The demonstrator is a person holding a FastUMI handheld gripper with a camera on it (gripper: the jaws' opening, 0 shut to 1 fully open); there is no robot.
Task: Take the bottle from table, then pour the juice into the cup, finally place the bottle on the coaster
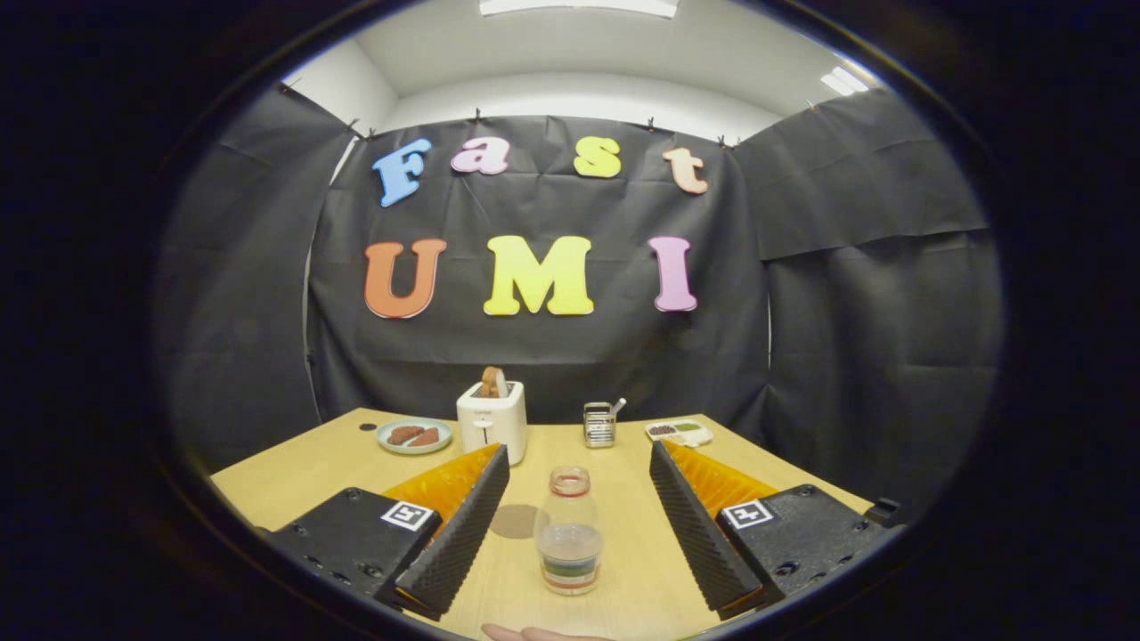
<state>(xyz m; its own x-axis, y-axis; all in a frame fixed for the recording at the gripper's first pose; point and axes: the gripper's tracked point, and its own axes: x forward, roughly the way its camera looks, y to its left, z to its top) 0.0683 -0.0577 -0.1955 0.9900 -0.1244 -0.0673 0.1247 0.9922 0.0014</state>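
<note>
Gripper (579, 525) wide open, holding nothing. Bottle (569, 531) stands upright on table (294, 481), centred between the fingers, touching neither; long axis vertical, so a straight close should catch it. Coaster (517, 521) just left of bottle, partly hidden behind left finger. Can't make out a cup.

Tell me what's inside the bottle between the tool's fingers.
The bottle, uncapped, stands between the open tool's fingers, untouched. Its upper part looks empty; a banded label wraps the bottom, so any juice behind it can't be made out.
</note>
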